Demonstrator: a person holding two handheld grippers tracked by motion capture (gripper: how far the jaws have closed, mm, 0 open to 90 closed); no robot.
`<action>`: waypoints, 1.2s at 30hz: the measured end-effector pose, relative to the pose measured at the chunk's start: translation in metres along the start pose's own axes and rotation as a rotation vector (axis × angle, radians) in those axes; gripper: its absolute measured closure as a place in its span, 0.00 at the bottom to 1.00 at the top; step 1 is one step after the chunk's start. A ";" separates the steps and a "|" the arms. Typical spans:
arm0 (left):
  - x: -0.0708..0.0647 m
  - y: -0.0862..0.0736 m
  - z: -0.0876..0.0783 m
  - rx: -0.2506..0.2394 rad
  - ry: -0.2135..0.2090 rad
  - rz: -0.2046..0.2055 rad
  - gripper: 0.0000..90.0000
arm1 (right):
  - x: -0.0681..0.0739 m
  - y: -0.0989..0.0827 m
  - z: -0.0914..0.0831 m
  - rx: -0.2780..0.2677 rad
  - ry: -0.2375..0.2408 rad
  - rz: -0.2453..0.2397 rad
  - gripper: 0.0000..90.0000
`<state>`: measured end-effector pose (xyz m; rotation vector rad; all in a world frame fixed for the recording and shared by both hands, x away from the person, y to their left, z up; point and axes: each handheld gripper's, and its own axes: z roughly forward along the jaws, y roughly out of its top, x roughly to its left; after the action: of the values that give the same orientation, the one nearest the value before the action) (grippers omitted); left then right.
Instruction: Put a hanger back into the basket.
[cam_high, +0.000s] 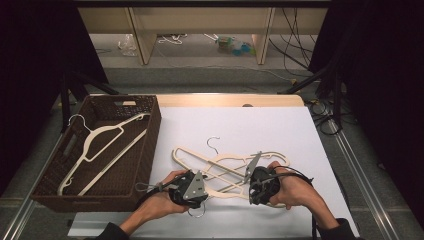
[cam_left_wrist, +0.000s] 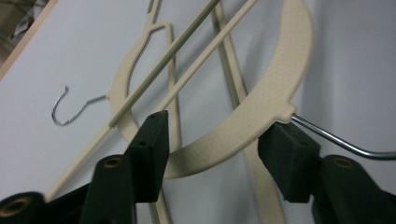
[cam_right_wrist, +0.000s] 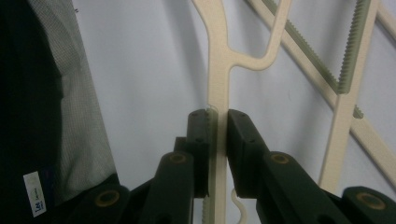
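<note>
The left gripper (cam_high: 192, 187), held in the person's left hand (cam_high: 162, 197) at the near edge of the counter (cam_high: 280, 125), points at the cream hangers (cam_high: 227, 167) piled on the white sheet. In the left gripper view its jaws stand spread on either side of the curved neck of one hanger (cam_left_wrist: 261, 116), close to where the metal hook (cam_left_wrist: 336, 140) leaves it; the neck lies between the pads, which do not yet press on it. Just to the right, the right gripper (cam_high: 261, 184), in the right hand (cam_high: 295, 190), pinches a straight cream bar of a hanger (cam_right_wrist: 217, 84) flat between its pads. At the far left, well apart from the pile, a brown woven basket (cam_high: 147, 145) holds one more cream hanger (cam_high: 100, 150).
</note>
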<state>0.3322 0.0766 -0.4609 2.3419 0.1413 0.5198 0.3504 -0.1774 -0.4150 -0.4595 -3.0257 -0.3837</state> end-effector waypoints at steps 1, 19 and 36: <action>0.002 0.003 -0.001 0.001 -0.017 0.029 0.53 | -0.001 -0.001 0.000 -0.002 0.001 -0.002 0.89; 0.023 0.049 -0.012 -0.015 -0.044 0.209 0.87 | -0.021 -0.024 -0.026 -0.137 -0.032 0.090 0.75; 0.068 0.068 -0.022 -0.091 -0.016 -0.110 0.95 | -0.014 -0.033 -0.085 -0.441 -0.214 0.193 0.45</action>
<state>0.3820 0.0570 -0.3783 2.2344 0.2332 0.4443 0.3557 -0.2339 -0.3417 -0.8608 -3.0441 -1.0573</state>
